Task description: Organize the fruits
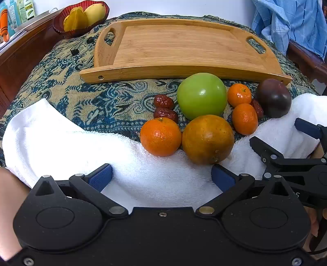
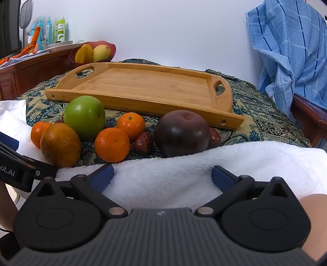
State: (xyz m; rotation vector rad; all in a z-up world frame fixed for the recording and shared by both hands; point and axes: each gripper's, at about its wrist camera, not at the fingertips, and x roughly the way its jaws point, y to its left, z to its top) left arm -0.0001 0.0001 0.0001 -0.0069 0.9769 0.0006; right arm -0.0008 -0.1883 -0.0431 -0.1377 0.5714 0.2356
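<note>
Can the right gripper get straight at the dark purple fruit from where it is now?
Probably yes. The right gripper is open over the white towel, and the dark purple fruit sits just beyond the towel's edge, nothing between. A red date touches its far side.

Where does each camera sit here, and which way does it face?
Left wrist: on the left gripper, angled down over the white towel at the large dull-orange citrus and bamboo tray; open jaws, bare skin at the left edge and the right gripper show.
Right wrist: on the right gripper, lower and flatter, facing the dark purple round fruit; open jaws, the left gripper and skin show.
Shared: tray, green apple, red bowl of yellow fruit.
</note>
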